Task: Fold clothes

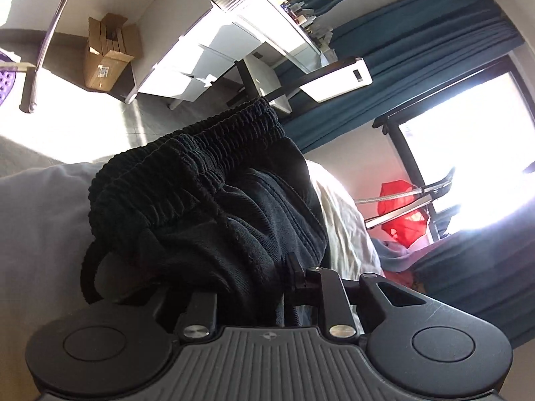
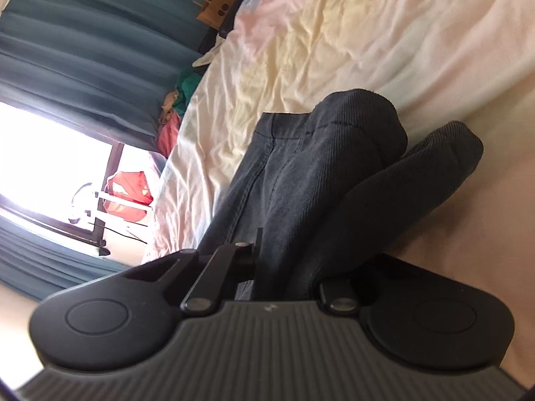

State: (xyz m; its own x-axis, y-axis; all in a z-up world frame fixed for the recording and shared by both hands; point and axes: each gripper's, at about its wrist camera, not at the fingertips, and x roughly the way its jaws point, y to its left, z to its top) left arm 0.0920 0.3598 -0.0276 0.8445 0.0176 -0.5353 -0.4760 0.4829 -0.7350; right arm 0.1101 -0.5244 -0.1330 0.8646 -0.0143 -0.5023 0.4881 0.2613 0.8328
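Broadly, a bed point(image 2: 301, 50) covered in a wrinkled cream sheet is filling most of the right wrist view, and it is carrying a pair of dark sweatpants point(image 1: 207, 207). Teal curtains point(image 1: 418, 50) are hanging beside a bright, washed-out window point(image 1: 468, 153), where a red item point(image 1: 401, 214) is glowing against the light. Across the room, white drawers point(image 1: 200, 67) are standing near an open cardboard box point(image 1: 107, 53), and a brown paper bag point(image 2: 217, 6) is sitting past the far end of the bed.

Closer in, the left gripper point(image 1: 250, 294) is holding the gathered, ribbed waistband end of the sweatpants, its fingers closed tightly around a thick bunch of fabric. A dark drawstring loop point(image 1: 88, 267) is dangling beside it. The right gripper point(image 2: 284, 277) is pinching the leg end of the same garment, with both ribbed cuffs point(image 2: 401, 157) poking out beyond its fingers and resting on the sheet.

Fabric is covering most of the fingers point(image 1: 296, 274) on both grippers, so their tips are hidden. The middle of the sweatpants is falling outside both views.
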